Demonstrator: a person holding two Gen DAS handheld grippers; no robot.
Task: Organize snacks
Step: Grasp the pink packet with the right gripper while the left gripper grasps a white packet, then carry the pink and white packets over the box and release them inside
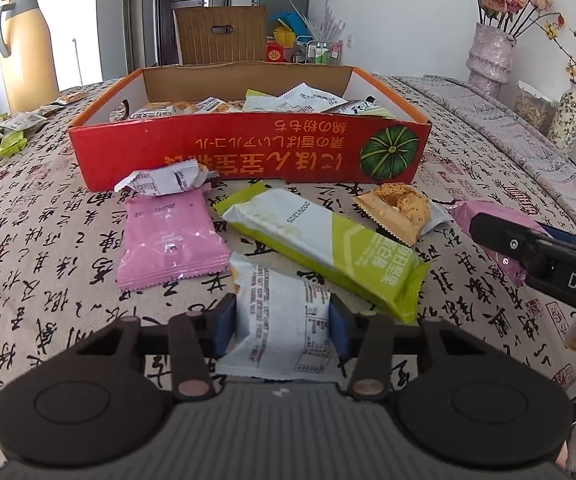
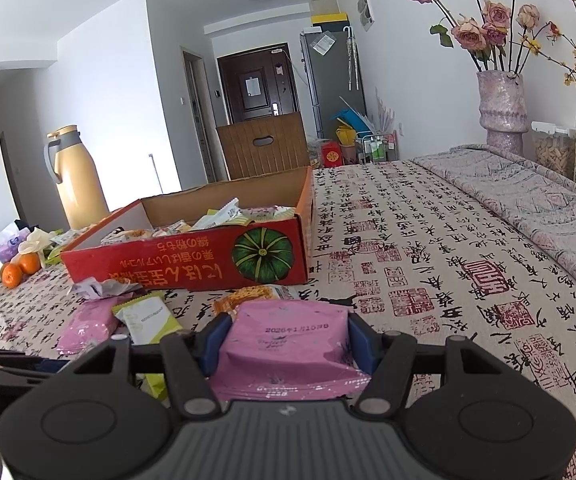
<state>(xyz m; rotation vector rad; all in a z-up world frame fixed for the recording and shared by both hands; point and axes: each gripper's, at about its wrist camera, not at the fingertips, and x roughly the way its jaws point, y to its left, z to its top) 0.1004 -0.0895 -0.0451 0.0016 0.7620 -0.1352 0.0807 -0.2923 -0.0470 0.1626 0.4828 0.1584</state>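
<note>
Left tool (image 1: 284, 322) pinches a white snack packet (image 1: 280, 320) low over the table (image 1: 48, 280). Right tool (image 2: 288, 344) clamps a pink packet (image 2: 288, 344). Red box (image 1: 248, 152) beyond, loose packets lying between.

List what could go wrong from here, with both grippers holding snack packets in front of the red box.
1. The left gripper pinches the white printed packet across its puffy middle; it may crush the snack or slip.
2. The right gripper holds the pink foil packet near one end, so it might sag and catch the red cardboard box wall.
3. The grippers sit close together and could collide over the green-and-white bar wrapper.
</note>
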